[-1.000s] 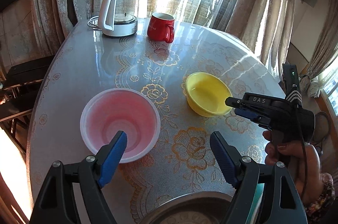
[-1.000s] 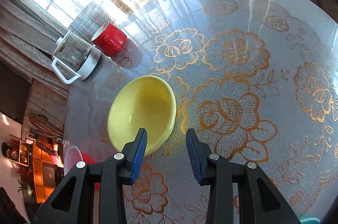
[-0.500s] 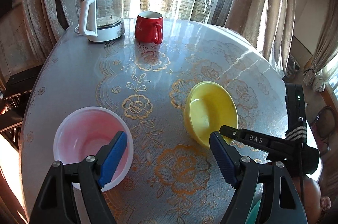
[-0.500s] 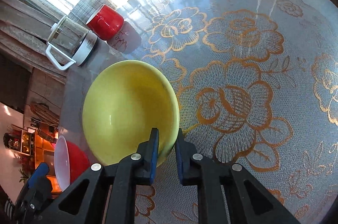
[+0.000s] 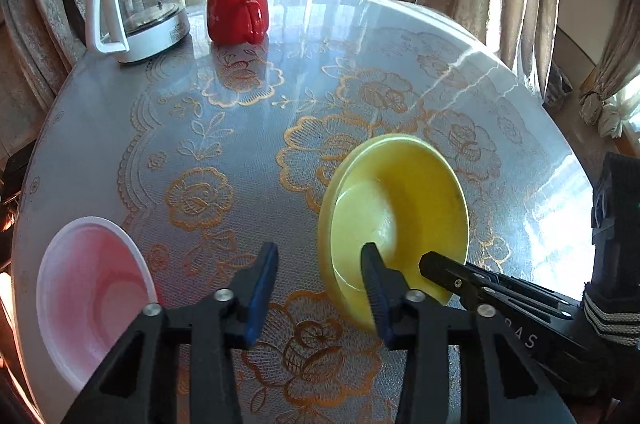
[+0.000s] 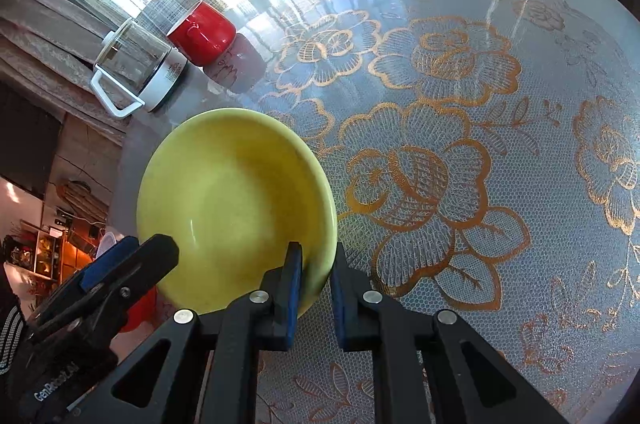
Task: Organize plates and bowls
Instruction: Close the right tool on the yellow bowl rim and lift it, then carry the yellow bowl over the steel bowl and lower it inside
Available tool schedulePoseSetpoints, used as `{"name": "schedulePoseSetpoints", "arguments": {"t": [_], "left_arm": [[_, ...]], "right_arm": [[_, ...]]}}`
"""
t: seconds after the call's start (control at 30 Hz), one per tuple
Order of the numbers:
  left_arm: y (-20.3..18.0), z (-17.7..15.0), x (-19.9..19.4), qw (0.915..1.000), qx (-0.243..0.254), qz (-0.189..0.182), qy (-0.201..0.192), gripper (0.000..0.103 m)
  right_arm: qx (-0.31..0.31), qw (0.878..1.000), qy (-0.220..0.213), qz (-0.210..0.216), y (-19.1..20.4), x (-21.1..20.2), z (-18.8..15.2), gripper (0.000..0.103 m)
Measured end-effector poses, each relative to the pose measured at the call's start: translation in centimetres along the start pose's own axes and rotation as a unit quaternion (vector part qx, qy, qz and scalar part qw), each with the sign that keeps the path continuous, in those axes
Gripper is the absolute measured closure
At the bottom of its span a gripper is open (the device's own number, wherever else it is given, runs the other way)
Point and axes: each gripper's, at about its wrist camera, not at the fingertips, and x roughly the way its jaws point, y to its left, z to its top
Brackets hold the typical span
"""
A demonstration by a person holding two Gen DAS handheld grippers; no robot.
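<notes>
The right gripper [image 6: 316, 278] is pinched on the near rim of the yellow bowl [image 6: 236, 200], one pad inside the wall and one outside; a second ago its jaws stood apart just short of that rim, so the grasp is new. The bowl is now tipped — its mouth faces up and toward the left-hand side, its far edge raised, no longer flat on the table [image 5: 248, 112]. It is round, so it has no long axis to speak of.

The left gripper [image 5: 320, 288] has swung across from the pink bowl [image 5: 90, 300] and its jaws have just been closing. They remain partly spread, with the right finger in front of the yellow bowl's wall and bare tablecloth between the pads; contact cannot be told.

In my judgement, the yellow bowl is secured for carrying to the pink one, which sits well apart at the near left edge.

Beyond — a red mug [image 5: 236, 12] and glass kettle [image 5: 138, 8] stand by the curtains.
</notes>
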Motion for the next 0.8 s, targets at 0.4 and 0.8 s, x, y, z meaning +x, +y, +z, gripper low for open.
{"name": "schedulePoseSetpoints", "arguments": {"t": [0.4,0.8], "left_arm": [[-0.8,-2.1,-1.0,0.9991,0.034,0.022,-0.009,0.091],[-0.2,-6.1,-6.9,0.9960,0.043,0.033,-0.071,0.090]], "right_arm": [[-0.013,1.000,-0.011,-0.016,1.2,-1.4,-1.4,0.090],[-0.022,0.999,-0.044,-0.008,3.7,-5.7,-4.9,0.090]]}}
